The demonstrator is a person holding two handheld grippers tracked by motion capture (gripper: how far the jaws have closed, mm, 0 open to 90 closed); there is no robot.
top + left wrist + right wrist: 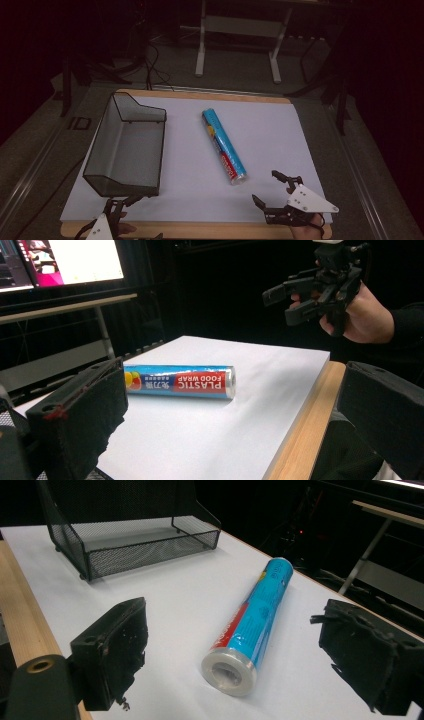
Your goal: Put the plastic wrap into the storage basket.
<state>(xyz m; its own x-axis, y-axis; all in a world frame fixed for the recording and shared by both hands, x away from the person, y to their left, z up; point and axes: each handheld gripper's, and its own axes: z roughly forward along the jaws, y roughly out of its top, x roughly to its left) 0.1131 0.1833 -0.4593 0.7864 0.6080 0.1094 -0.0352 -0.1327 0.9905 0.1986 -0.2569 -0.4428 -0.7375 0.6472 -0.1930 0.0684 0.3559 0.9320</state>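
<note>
A blue roll of plastic food wrap (224, 146) lies on its side in the middle of the white sheet (280, 135), its near end pointing toward my right gripper (265, 186). That gripper stands open just short of the roll's end, nothing between its jaws. In the right gripper view the roll (260, 610) lies ahead between the open jaws, with its clear end cap nearest. My left gripper (122, 201) is open at the table's front left, beside the black mesh tray (121, 189). From the left gripper view I see the roll (177, 382) side-on and the right gripper (295, 297) held in a hand (365, 315).
The mesh tray (145, 550) holds nothing and takes up the left part of the sheet. The wooden table edge (200, 230) runs along the front. A lit monitor (75, 260) and a desk frame (240, 30) stand beyond the table.
</note>
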